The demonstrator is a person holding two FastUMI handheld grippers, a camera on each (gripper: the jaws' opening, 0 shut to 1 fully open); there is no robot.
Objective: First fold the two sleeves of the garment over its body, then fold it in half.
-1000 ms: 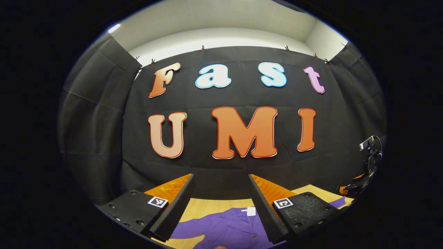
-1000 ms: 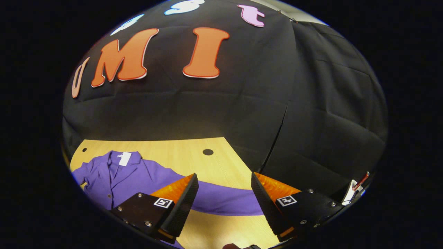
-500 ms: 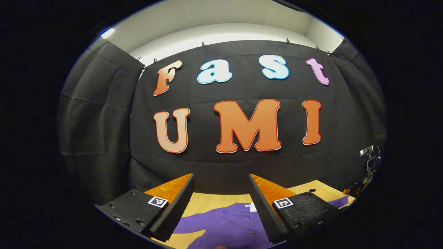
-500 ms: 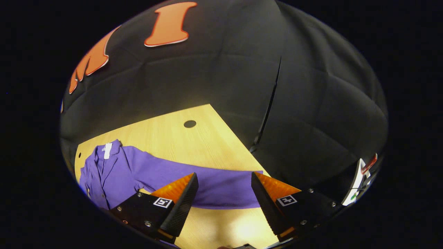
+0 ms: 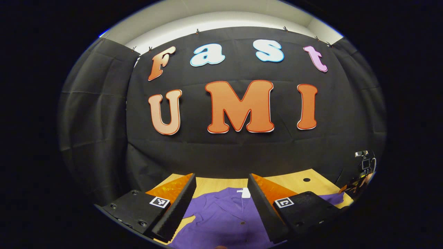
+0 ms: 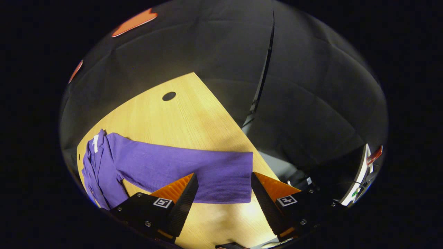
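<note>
A purple garment (image 5: 225, 218) lies flat on the wooden desk (image 6: 187, 114), its white neck label (image 5: 245, 193) too small to read. The left tongs (image 5: 221, 204) hang open above its collar; the right tongs (image 6: 224, 200) gape over the outstretched sleeve (image 6: 193, 169), its cuff between the fingers.

The right gripper (image 6: 224, 193) has tipped down toward the table (image 6: 180, 114), its spread fingers now framing the cuff end of the garment's sleeve (image 6: 221, 176); the left gripper (image 5: 221, 200) has dipped slightly, with more of the garment (image 5: 221, 218) in sight.
</note>
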